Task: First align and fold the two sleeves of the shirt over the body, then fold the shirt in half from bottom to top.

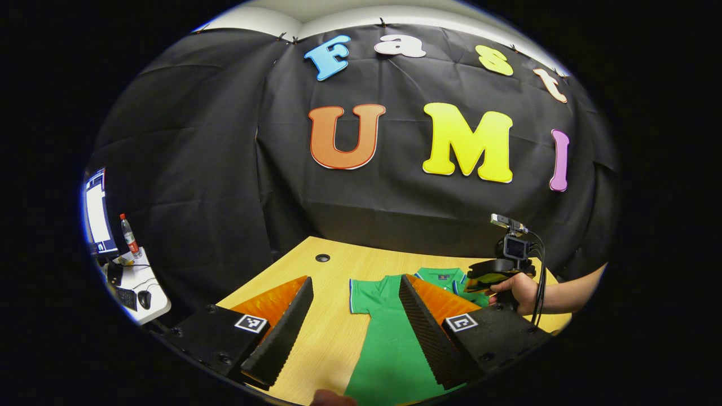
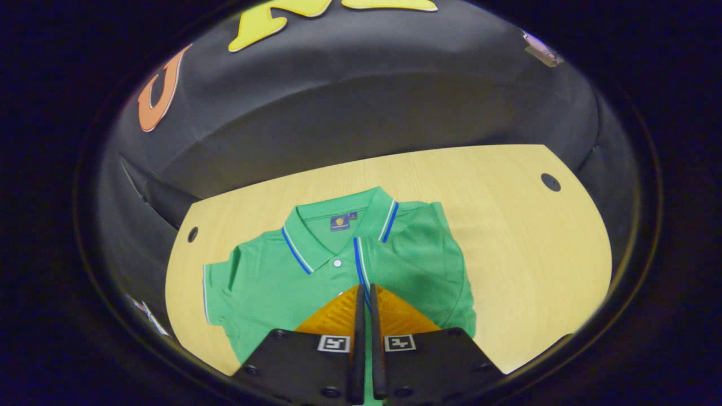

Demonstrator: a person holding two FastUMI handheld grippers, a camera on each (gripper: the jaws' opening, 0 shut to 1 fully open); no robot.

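1. Left claw (image 1: 354,290), left gripper view: its two fingers stand wide apart with nothing between them, above the desk (image 1: 333,332).
2. Shirt (image 1: 389,338), left gripper view: a green polo lying flat on the desk, ahead of and below the left claw. One short sleeve (image 1: 361,296) lies spread out between the fingers; the right finger (image 1: 428,332) hides part of the body.
3. Right claw (image 2: 365,293), right gripper view: fingers drawn narrow, nearly meeting, over the shirt's (image 2: 338,282) placket. Whether cloth is pinched between them cannot be told.
4. Collar (image 2: 333,225), right gripper view: lies just ahead of the right claw, edged with blue-and-white stripes. A small dark neck label (image 2: 340,222) bears a yellowish emblem; its writing is too small to read.
5. Square black-and-white marker tags (image 2: 334,343) sit on both claws' bodies; they carry patterns, not readable words.
6. The shirt's hem is cut off at the lower edge of both views. The sleeve to the right of the right claw cannot be made out clearly.
7. A hand (image 1: 516,290), right of the left claw, grips the other claw's handle; a camera (image 1: 514,247) rides on it.
8. Far left of the left claw: a side table (image 1: 141,293) with a bottle (image 1: 128,234) and monitor (image 1: 97,211), partly cut off.
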